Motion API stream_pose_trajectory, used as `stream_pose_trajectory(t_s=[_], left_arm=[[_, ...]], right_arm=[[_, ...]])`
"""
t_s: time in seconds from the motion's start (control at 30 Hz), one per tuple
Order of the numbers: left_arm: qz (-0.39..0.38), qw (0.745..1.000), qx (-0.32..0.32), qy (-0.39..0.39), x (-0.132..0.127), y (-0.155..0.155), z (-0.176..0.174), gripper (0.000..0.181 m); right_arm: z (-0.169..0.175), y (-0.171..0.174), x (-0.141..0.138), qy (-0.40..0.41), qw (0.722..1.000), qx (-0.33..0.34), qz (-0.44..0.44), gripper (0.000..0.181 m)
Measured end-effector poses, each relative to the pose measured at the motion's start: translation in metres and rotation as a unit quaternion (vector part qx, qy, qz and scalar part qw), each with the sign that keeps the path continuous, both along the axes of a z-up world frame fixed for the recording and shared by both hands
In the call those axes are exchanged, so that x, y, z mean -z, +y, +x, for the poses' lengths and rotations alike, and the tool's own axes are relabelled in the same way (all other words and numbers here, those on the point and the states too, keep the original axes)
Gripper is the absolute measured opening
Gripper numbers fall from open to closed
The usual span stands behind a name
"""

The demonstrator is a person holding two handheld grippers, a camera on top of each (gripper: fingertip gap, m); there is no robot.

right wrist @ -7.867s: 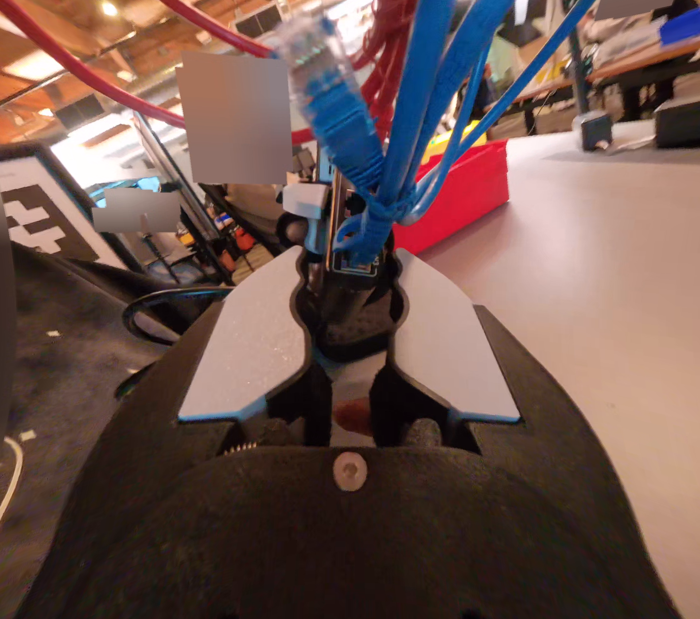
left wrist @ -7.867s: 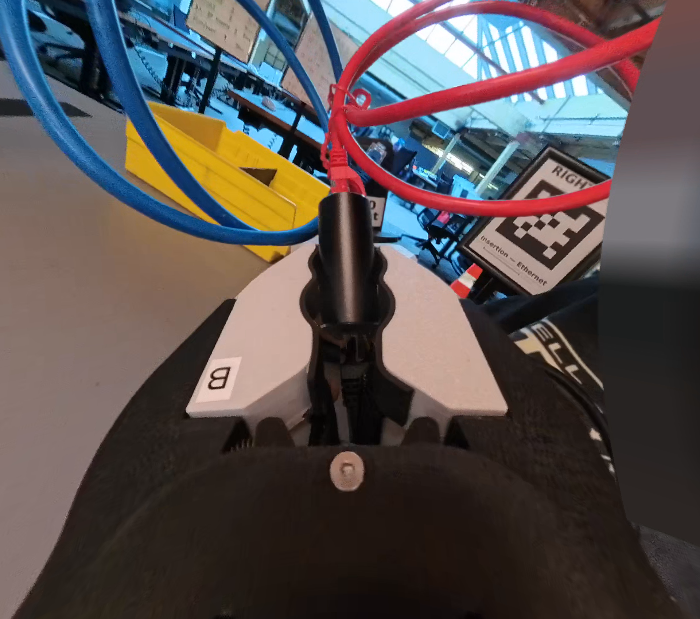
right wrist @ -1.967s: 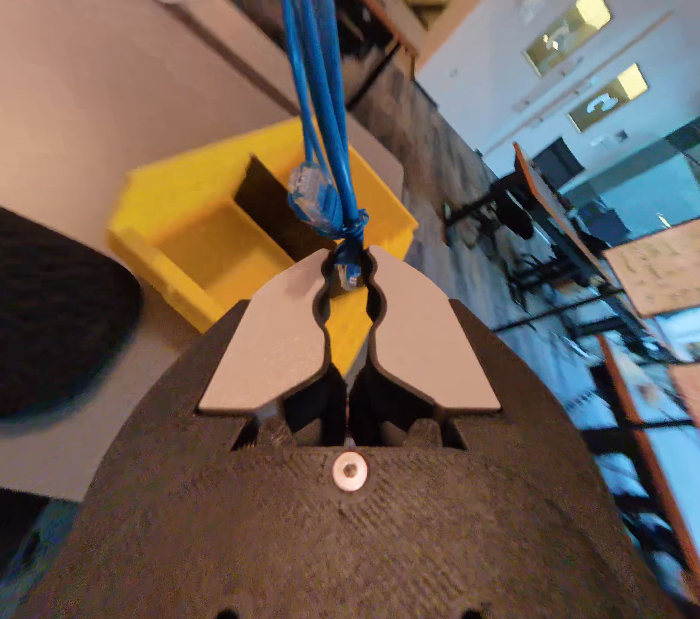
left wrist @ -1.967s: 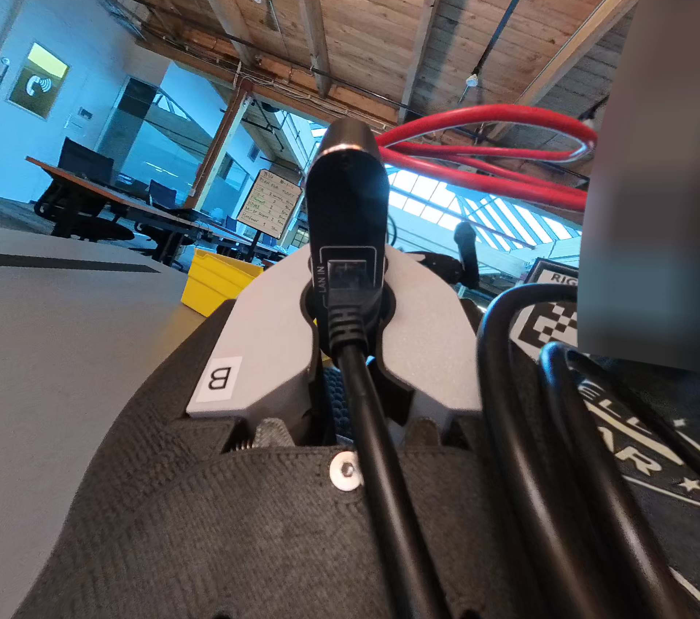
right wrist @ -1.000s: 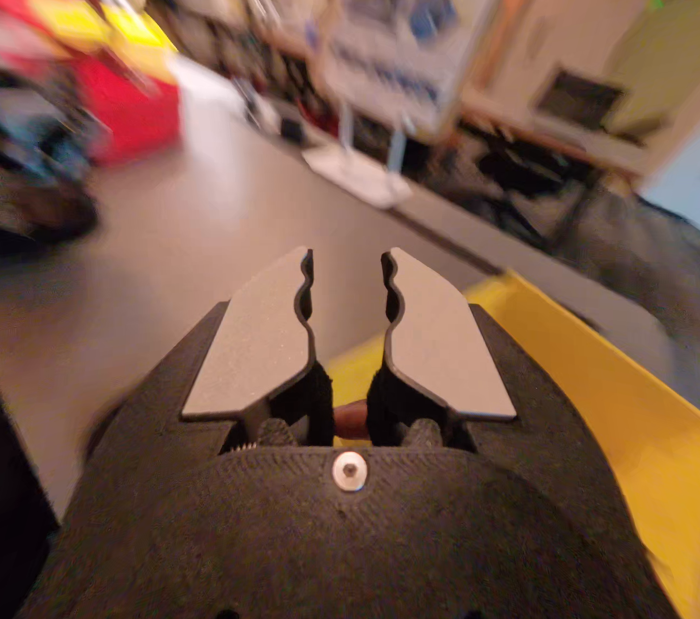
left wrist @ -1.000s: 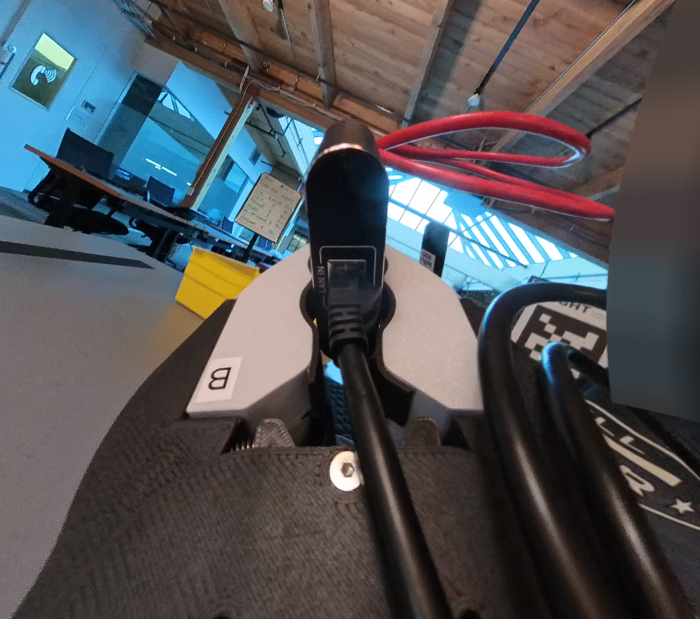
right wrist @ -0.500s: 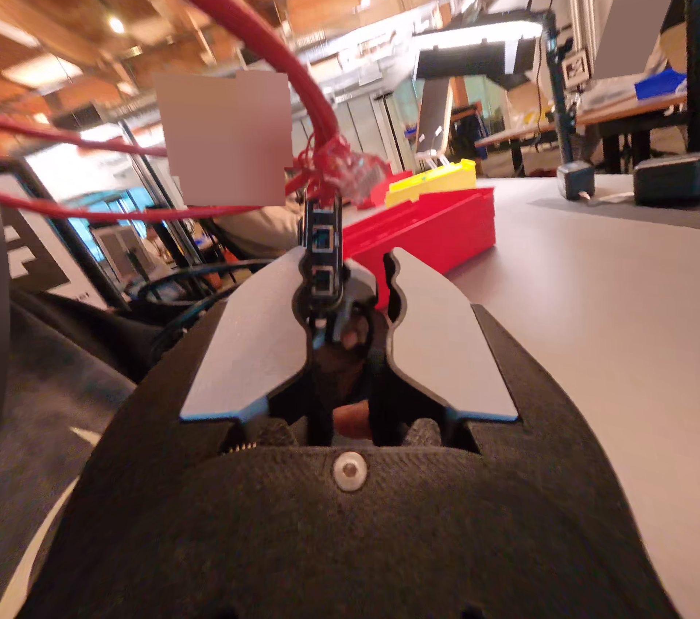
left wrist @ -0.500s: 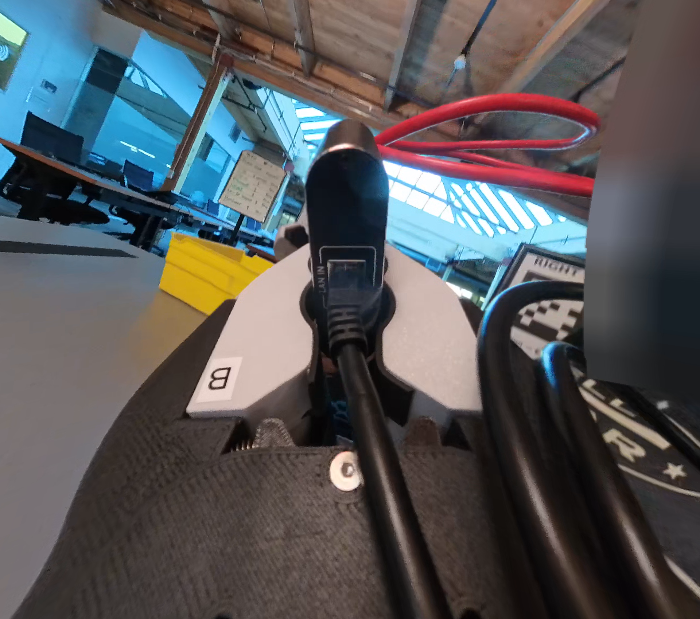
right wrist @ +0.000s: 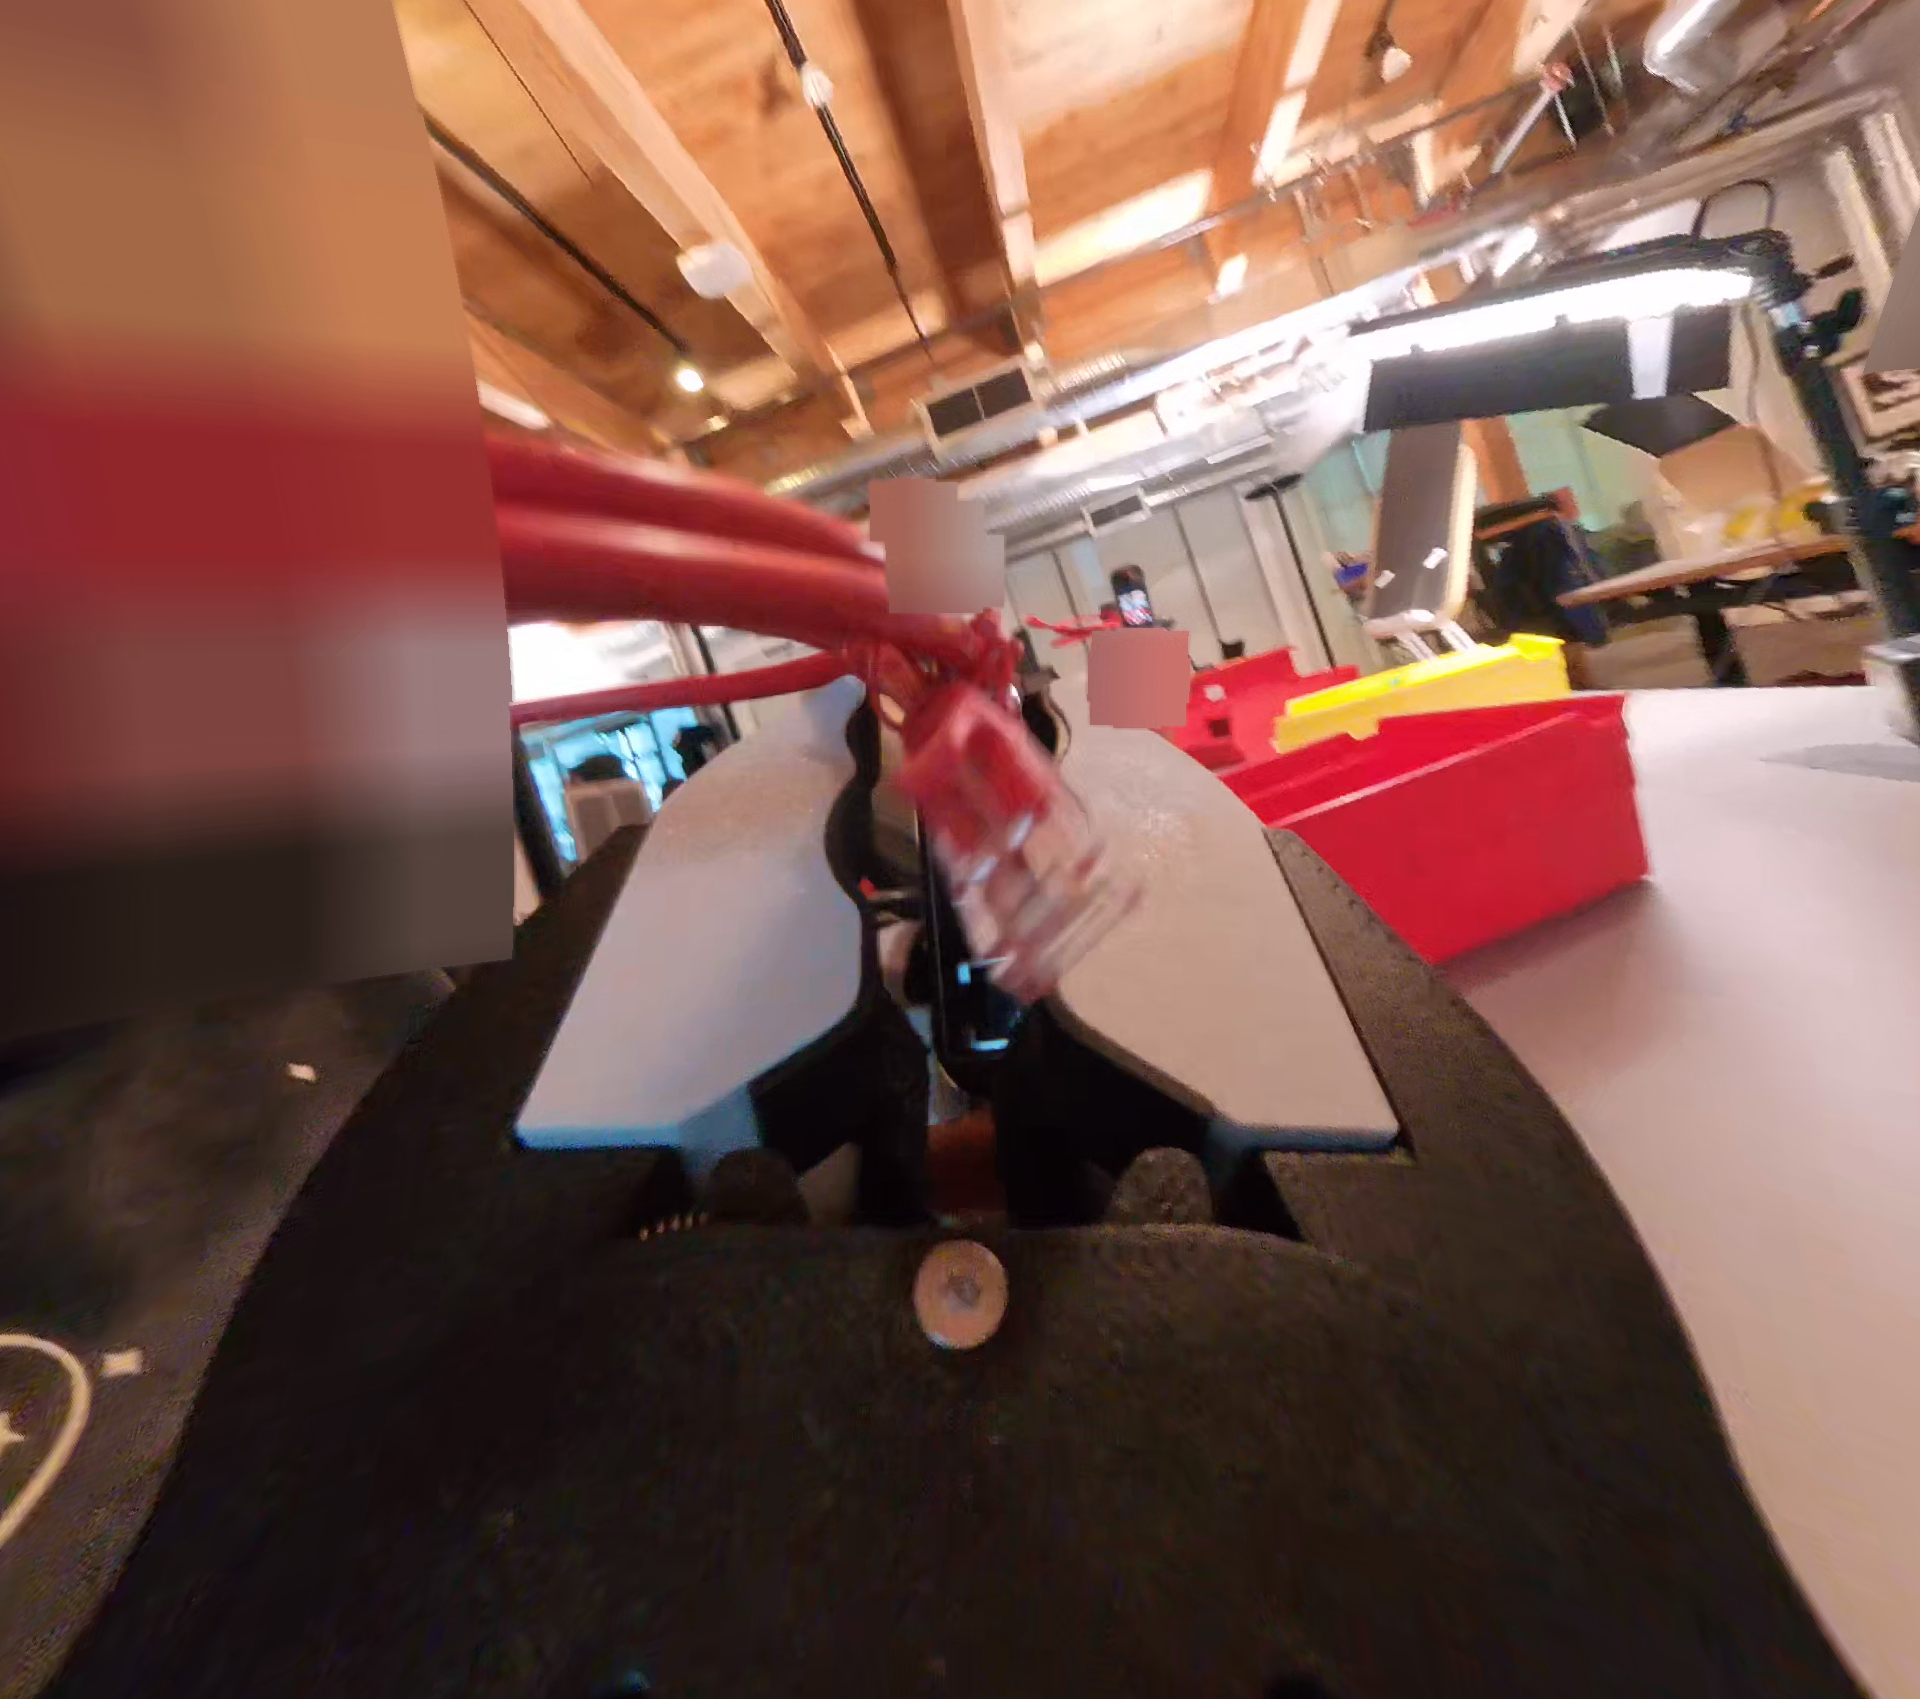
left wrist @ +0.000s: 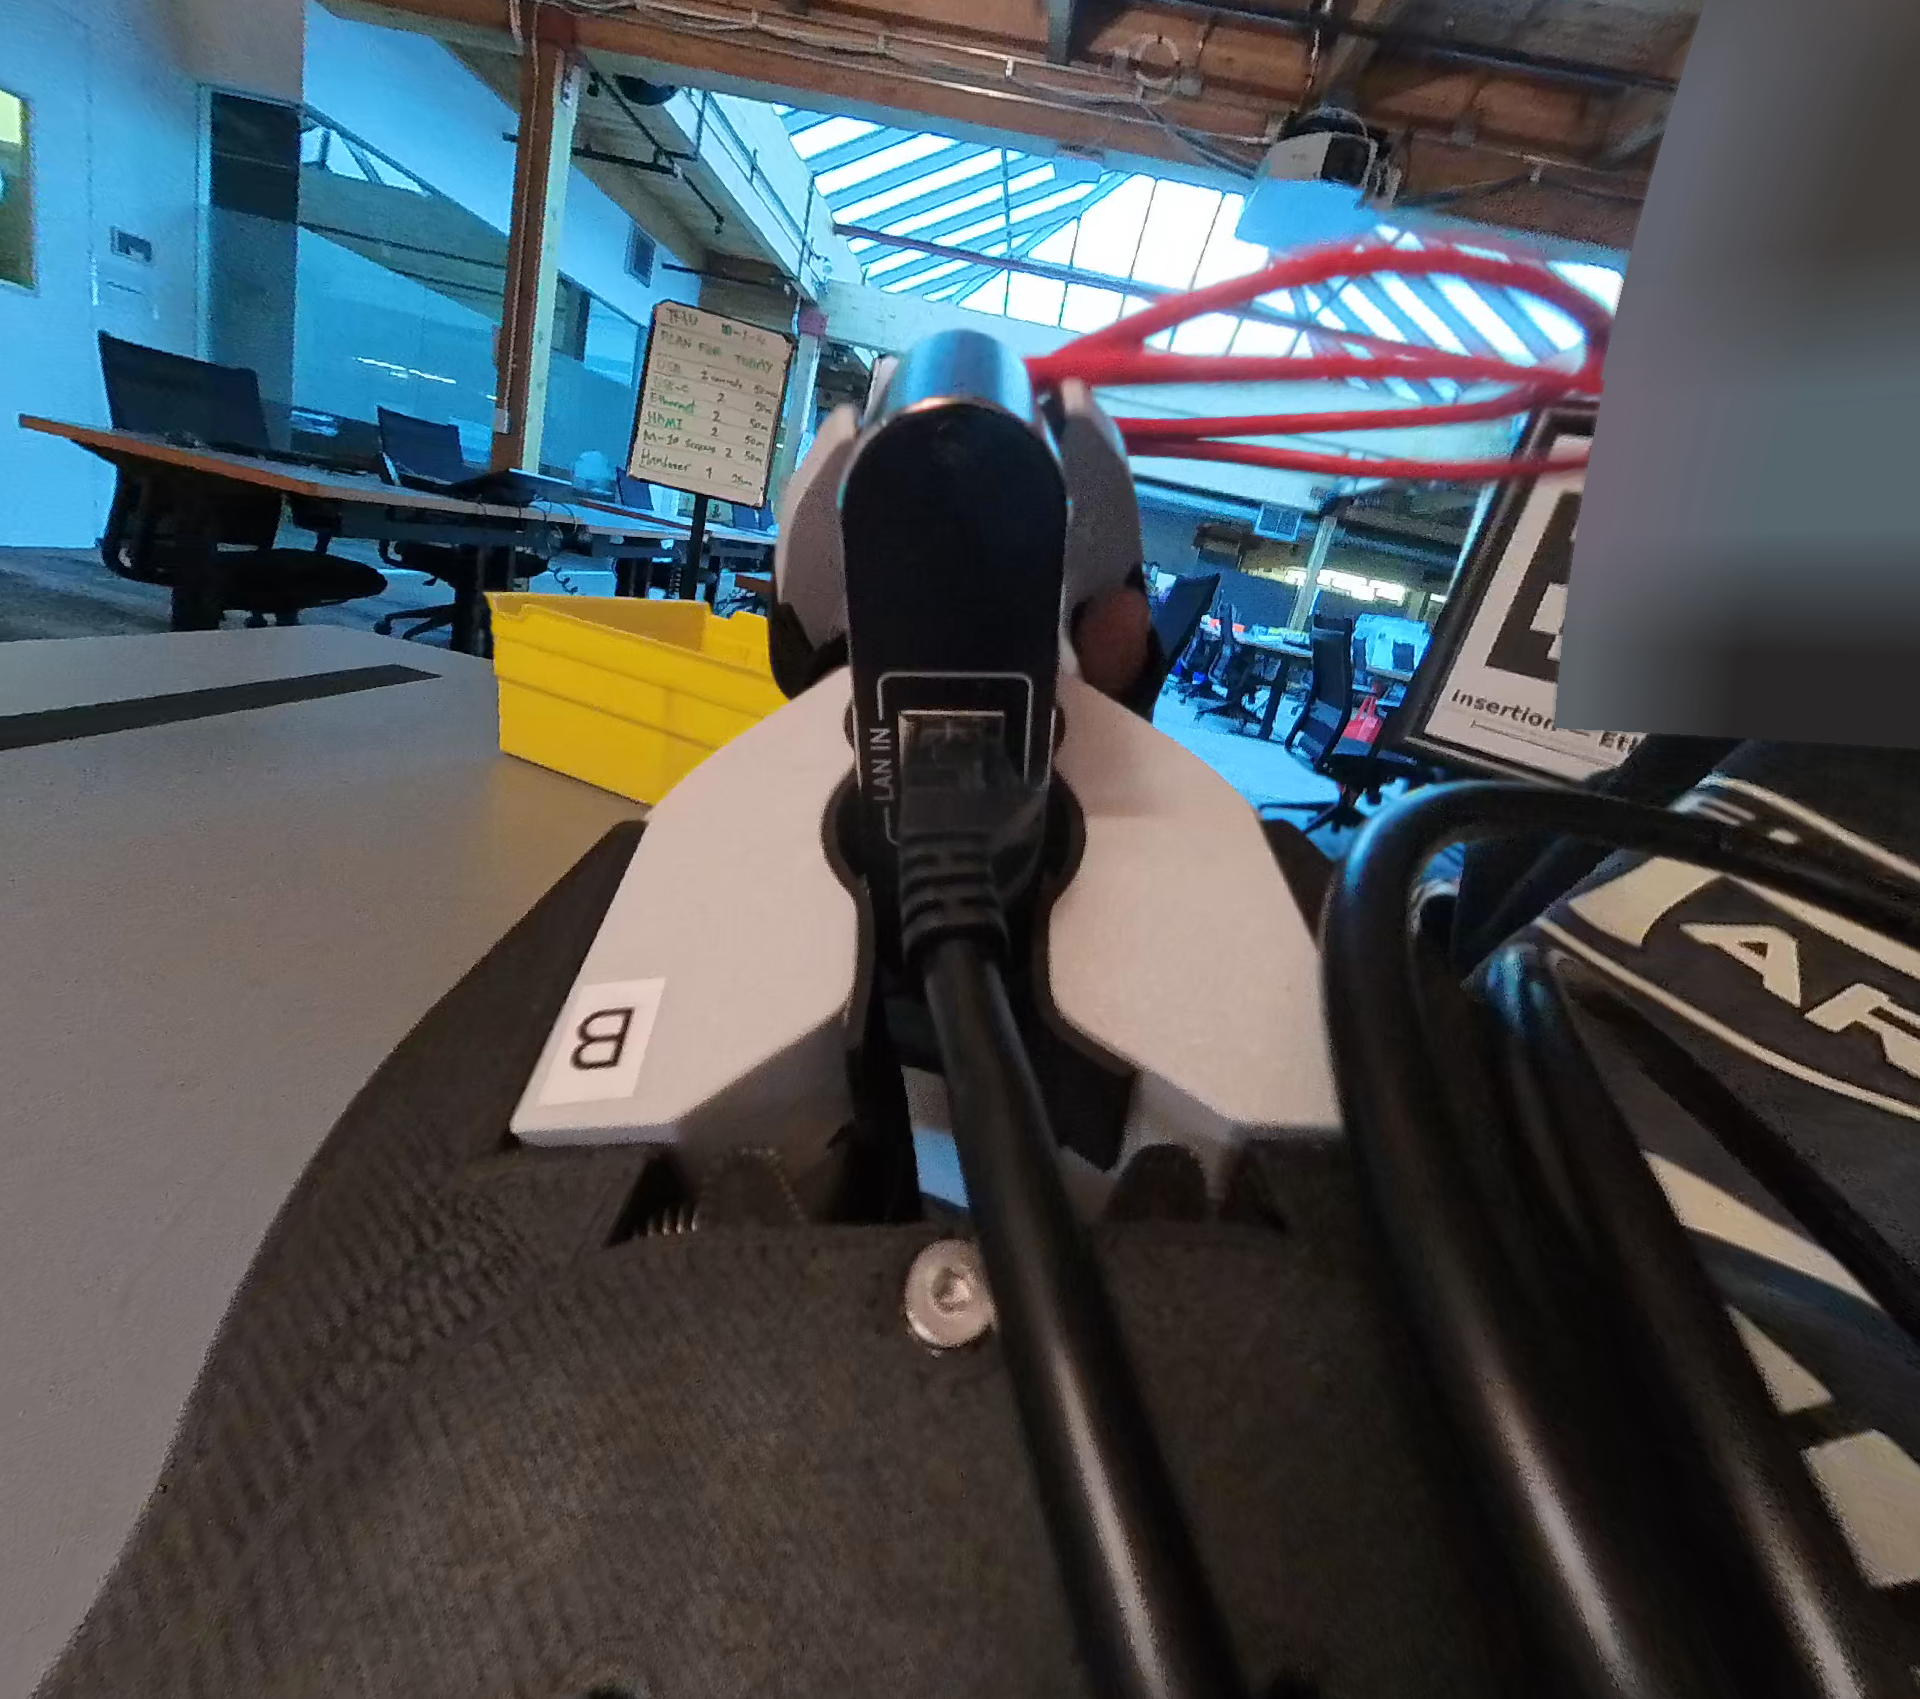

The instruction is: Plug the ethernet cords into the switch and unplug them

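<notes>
My left gripper (left wrist: 956,735) is shut on the black switch (left wrist: 951,548), held upright, with a black cable (left wrist: 997,1130) plugged into its near port. The red ethernet cord (left wrist: 1330,361) loops out from the switch's far end. My right gripper (right wrist: 956,714) is open, and its fingers (left wrist: 821,506) straddle that far end. In the right wrist view a loose red plug (right wrist: 997,828) with a clear tip dangles between the fingers, blurred. A sliver of the switch (right wrist: 966,995) shows behind it. The red cord (right wrist: 675,548) runs off left.
A yellow bin (left wrist: 613,693) stands on the grey table (left wrist: 208,922) beyond my left gripper. A red bin (right wrist: 1455,818) and another yellow bin (right wrist: 1423,693) stand at the right. A marker sign (left wrist: 1496,641) and a black printed cloth (left wrist: 1766,1026) lie to the right. Left tips to right tips: about 5 cm.
My right gripper let go of the blue cord at the yellow bin, swung back and now straddles the switch's far end by the red plug. My left gripper stays shut on the switch.
</notes>
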State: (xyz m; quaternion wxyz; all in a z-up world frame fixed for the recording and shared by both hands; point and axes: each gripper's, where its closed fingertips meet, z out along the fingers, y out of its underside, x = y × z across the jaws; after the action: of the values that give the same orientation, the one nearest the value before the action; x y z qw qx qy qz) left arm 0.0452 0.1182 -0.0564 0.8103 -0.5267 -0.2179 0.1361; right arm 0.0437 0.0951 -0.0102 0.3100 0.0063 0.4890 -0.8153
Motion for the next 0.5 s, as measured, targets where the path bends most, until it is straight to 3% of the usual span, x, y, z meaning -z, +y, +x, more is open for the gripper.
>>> stream_pose_trajectory(t_s=[0.1,0.37,0.5], left_arm=[[-0.023,1.000,-0.018,0.005,0.005,0.004,-0.002,0.026],[-0.005,1.000,0.005,-0.004,0.002,0.003,0.001,0.027],[0.079,0.996,0.012,0.037,-0.021,-0.013,0.011,0.040]], right_arm=[[-0.001,0.002,-0.001,-0.012,1.000,-0.007,-0.017,0.017],[0.005,0.006,0.005,0.085,0.996,0.019,-0.002,0.015],[0.020,0.005,0.010,0.143,0.990,0.013,0.004,0.014]])
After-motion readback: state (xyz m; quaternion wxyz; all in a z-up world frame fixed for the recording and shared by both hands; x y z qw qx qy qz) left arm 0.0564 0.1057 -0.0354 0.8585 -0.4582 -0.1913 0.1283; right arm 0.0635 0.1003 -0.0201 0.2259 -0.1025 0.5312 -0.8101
